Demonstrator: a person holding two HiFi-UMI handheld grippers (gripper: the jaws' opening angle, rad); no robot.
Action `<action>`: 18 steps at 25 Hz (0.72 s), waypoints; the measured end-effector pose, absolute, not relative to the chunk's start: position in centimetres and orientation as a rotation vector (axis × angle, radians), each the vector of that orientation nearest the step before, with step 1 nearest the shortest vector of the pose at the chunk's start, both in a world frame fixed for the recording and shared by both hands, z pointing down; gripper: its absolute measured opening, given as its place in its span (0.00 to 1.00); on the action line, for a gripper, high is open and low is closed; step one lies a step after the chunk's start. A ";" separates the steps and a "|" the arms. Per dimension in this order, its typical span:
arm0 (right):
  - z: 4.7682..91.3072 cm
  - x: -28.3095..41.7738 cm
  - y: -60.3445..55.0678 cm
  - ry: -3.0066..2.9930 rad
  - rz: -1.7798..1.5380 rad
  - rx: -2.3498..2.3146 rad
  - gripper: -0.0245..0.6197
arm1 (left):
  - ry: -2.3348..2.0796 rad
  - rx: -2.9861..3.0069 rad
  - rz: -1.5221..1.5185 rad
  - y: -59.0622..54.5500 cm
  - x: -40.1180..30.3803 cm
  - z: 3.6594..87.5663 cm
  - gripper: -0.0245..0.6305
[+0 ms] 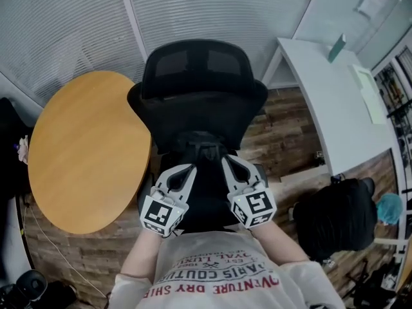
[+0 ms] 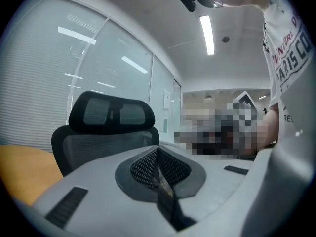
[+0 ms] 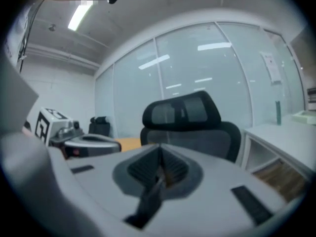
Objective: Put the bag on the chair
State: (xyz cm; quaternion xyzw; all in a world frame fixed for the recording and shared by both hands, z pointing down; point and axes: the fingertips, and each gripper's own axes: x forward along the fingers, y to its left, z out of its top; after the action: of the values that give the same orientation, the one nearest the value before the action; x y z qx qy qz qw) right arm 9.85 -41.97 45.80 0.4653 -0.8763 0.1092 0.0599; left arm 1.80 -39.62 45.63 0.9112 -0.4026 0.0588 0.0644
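Observation:
A black office chair (image 1: 196,85) with a mesh headrest stands in front of me. Over its seat is the black bag (image 1: 205,192), between my two grippers; whether it rests on the seat I cannot tell. My left gripper (image 1: 191,168) holds the bag's left side, and my right gripper (image 1: 226,161) holds its right side. In the left gripper view the left gripper (image 2: 158,154) is shut on a dark strap (image 2: 169,202) that runs back toward the camera. The right gripper (image 3: 159,164) is likewise shut on a dark strap (image 3: 144,202). The chair (image 2: 106,127) (image 3: 190,122) fills the background of both gripper views.
A round wooden table (image 1: 84,147) stands close on the chair's left. A white desk (image 1: 335,102) runs along the right. A second black chair (image 1: 335,217) sits at the lower right. Glass walls with blinds close off the back. The floor is wood plank.

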 end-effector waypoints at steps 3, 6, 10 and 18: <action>42.6 9.8 -41.6 -2.733 0.231 1.386 0.08 | -1.227 2.793 0.126 -39.5 2.1 42.5 0.08; 40.3 9.8 -41.2 -2.771 0.126 1.379 0.08 | -1.238 2.822 0.085 -39.4 2.1 40.0 0.08; 39.2 9.8 -40.5 -2.777 0.046 1.349 0.08 | -1.257 2.829 0.059 -39.3 2.0 38.3 0.08; 39.1 9.6 -40.3 -2.795 0.044 1.307 0.08 | -1.256 2.822 0.086 -39.5 2.5 38.7 0.08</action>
State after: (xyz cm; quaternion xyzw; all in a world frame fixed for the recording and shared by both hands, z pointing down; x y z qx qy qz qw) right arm 9.58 -40.27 39.15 0.4235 -0.9054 0.0144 0.0277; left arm 2.51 -39.46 38.67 0.9129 -0.4063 0.0279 0.0258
